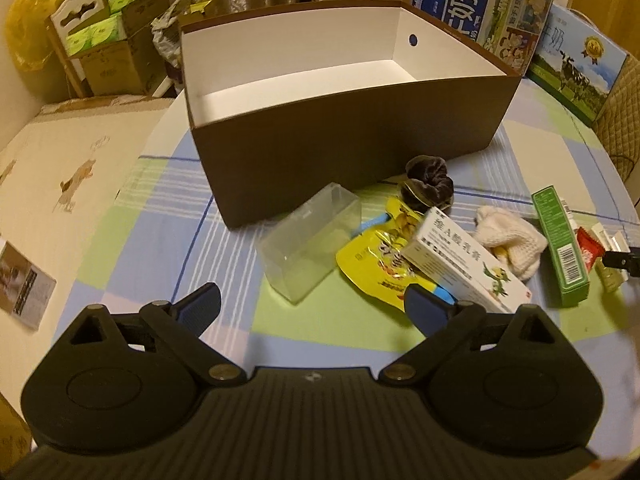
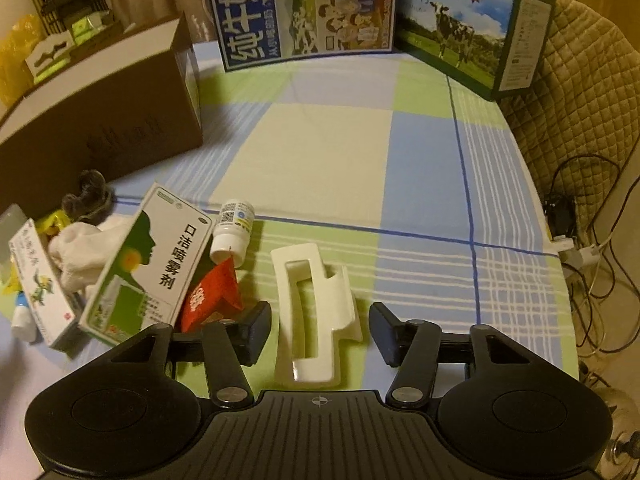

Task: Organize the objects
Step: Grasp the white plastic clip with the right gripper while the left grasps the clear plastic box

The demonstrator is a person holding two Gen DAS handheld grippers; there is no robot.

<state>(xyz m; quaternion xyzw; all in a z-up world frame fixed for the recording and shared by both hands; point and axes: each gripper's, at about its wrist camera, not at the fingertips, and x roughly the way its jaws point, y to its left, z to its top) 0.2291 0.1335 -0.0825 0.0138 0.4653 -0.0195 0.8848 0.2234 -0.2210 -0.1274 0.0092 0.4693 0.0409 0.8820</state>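
The brown box (image 1: 348,120) stood empty, and every item still lay on the surface (image 2: 320,152), so sorting had apparently hardly begun. The right tool (image 2: 320,326) straddled the white hair clip (image 2: 316,312), jaws apart; the left tool (image 1: 312,308) hovered spread, holding nothing. Only the left view showed the box's bare inside; only the right showed the clip.

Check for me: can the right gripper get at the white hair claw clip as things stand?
Probably yes. The right gripper is open, with the white claw clip lying flat between its fingers. The red packet sits close to the left finger, but nothing covers the clip.
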